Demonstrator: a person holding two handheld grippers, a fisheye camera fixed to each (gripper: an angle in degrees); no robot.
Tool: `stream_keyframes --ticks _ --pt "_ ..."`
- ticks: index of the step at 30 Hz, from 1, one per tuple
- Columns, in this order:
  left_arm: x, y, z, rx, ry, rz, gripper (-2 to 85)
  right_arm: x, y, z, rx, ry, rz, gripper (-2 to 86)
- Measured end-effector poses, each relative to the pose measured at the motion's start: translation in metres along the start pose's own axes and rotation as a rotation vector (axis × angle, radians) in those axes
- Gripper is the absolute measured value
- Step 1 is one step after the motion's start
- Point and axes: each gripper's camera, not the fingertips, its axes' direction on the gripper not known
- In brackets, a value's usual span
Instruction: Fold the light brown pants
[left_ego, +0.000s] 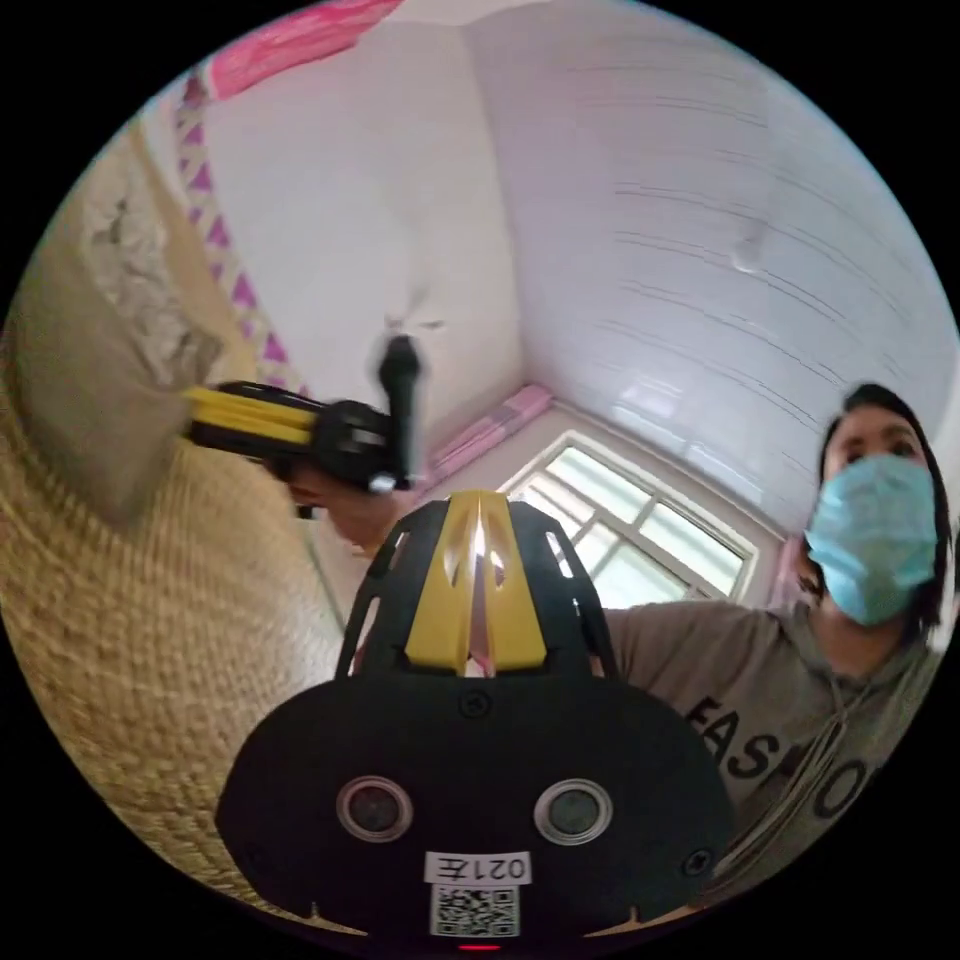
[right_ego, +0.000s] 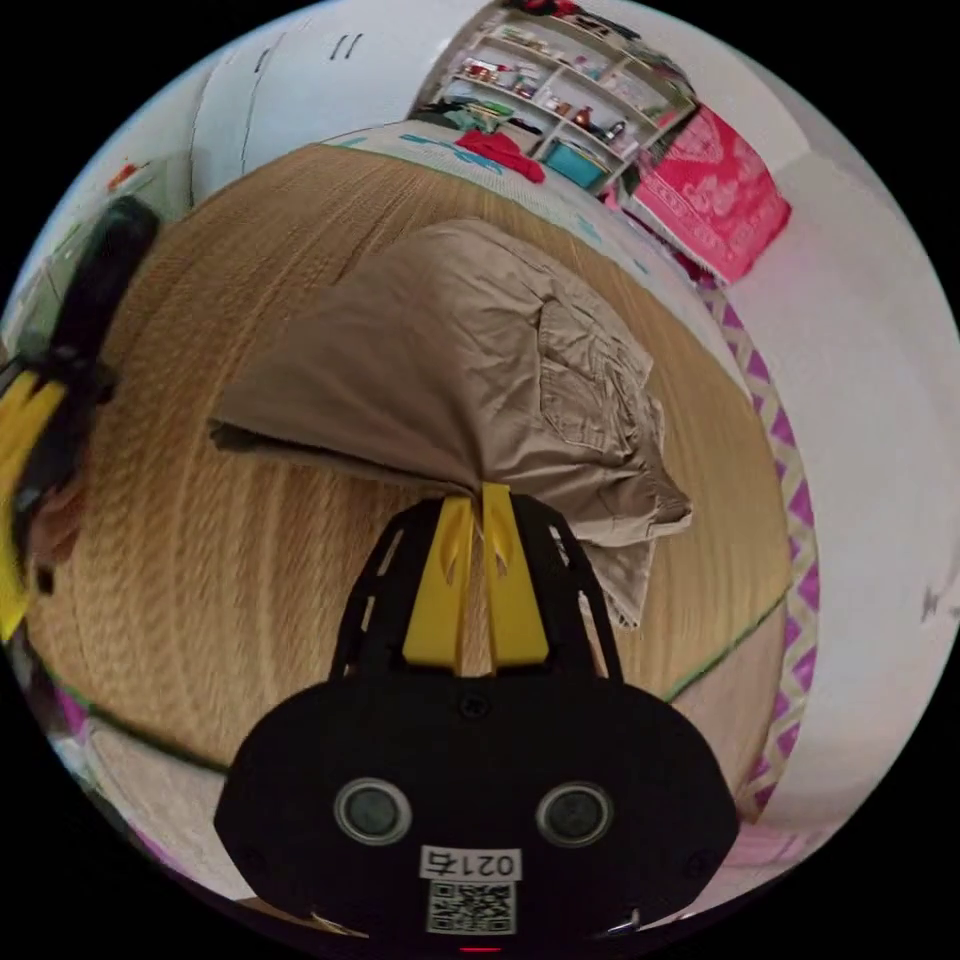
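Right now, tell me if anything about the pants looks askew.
Yes. The pants lie bunched on the woven mat, the far end rumpled and one corner pinched up by the right claw, so the fold isn't flat.

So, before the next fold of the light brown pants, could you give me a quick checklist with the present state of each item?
1. Right gripper shut on the light brown pants: ok; both jaws pinch a gathered edge.
2. Left gripper holding fabric: not ok; its jaws are closed, nothing between them, and it points toward the window.
3. Pants lifted cleanly: not ok; one part is raised, the rest lies bunched on the woven mat.
4. Bare mat to lay the fold on: ok.
5. Second corner to grasp: cannot tell; the layers hide the edges.
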Motion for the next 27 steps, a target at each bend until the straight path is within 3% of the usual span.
stream_keyframes --ticks 3,6,10,14,18,20,22,27 --pt "-0.014 -0.002 0.05 -0.158 -0.046 -0.027 -0.9 -0.025 0.098 -0.048 -0.075 -0.068 0.15 -0.9" --pt "-0.019 0.0 0.112 -0.371 -0.225 -0.016 -0.9 -0.069 0.177 -0.086 -0.134 -0.141 0.272 -0.8" --pt "-0.01 0.009 0.195 -0.587 -0.381 0.07 -0.9 -0.136 0.235 -0.114 -0.069 -0.252 0.407 -0.8" --pt "-0.013 0.0 0.223 -0.604 -0.403 0.056 -0.9 -0.18 0.248 -0.113 0.01 -0.259 0.445 -0.4" --pt "0.001 -0.016 0.261 -0.637 -0.541 0.1 -1.0 -0.184 0.286 -0.114 0.104 -0.273 0.572 0.8" --pt "0.0 -0.019 0.284 -0.699 -0.601 0.113 -1.0 -0.181 0.337 -0.128 0.222 -0.354 0.68 1.0" --pt "-0.006 -0.02 0.315 -0.762 -0.695 0.135 -1.0 -0.183 0.385 -0.147 0.29 -0.298 0.769 0.3" --pt "-0.007 -0.033 0.369 -0.747 -0.709 0.192 -1.0 -0.212 0.523 -0.194 0.407 -0.211 0.962 -0.4"
